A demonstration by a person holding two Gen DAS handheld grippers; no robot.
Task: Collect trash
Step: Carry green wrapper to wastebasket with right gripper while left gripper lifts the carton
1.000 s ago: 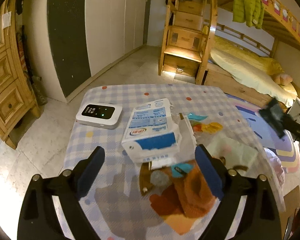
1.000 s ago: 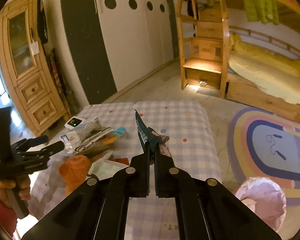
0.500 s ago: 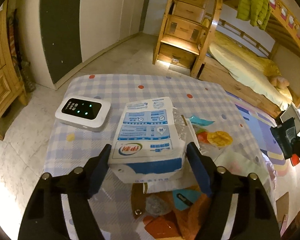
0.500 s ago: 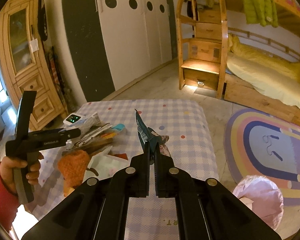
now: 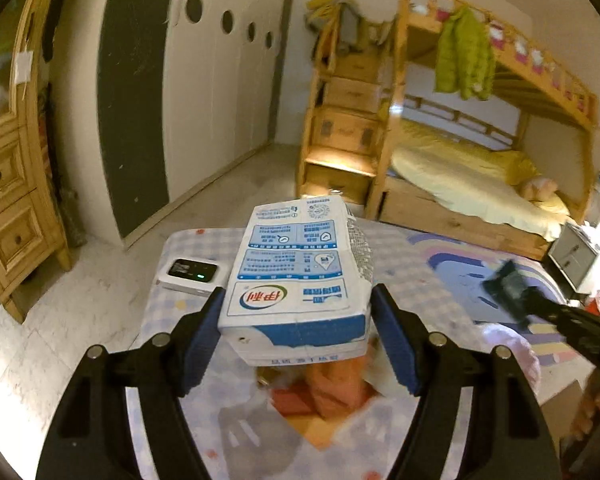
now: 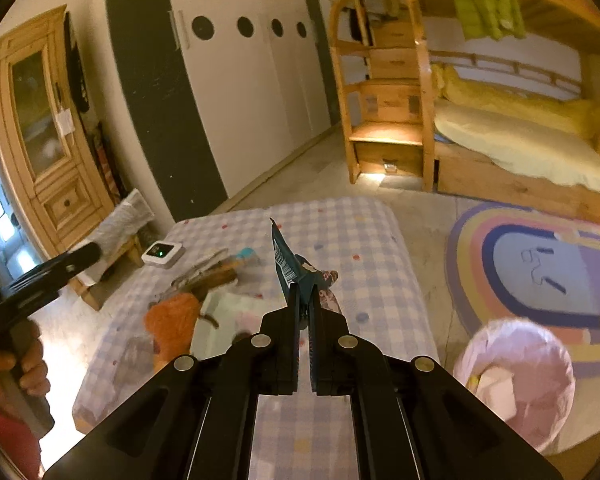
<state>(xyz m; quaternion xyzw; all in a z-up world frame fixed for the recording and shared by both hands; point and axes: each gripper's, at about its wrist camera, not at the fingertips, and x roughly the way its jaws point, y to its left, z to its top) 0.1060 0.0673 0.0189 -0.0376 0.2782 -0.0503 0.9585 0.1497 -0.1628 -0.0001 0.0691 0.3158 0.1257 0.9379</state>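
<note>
My left gripper (image 5: 296, 320) is shut on a white and blue milk carton (image 5: 300, 276) and holds it lifted above the checked table (image 5: 172, 312). My right gripper (image 6: 304, 304) is shut on a dark teal snack wrapper (image 6: 288, 264) and holds it over the table (image 6: 364, 248). A pink-lined trash bin (image 6: 520, 376) stands on the floor at the right of the table. More trash lies on the table: an orange peel (image 6: 172, 316), a pale paper (image 6: 228, 312) and wrappers (image 6: 212, 268).
A white device with a green light (image 5: 188, 276) sits at the table's left; it also shows in the right wrist view (image 6: 162, 254). A bunk bed (image 5: 460, 172), a wooden cabinet (image 5: 8, 184) and a colourful rug (image 6: 540, 264) surround the table.
My left gripper closed on the milk carton and lifted it off the table. My right gripper stayed shut on the wrapper and shifted slightly towards the bin.
</note>
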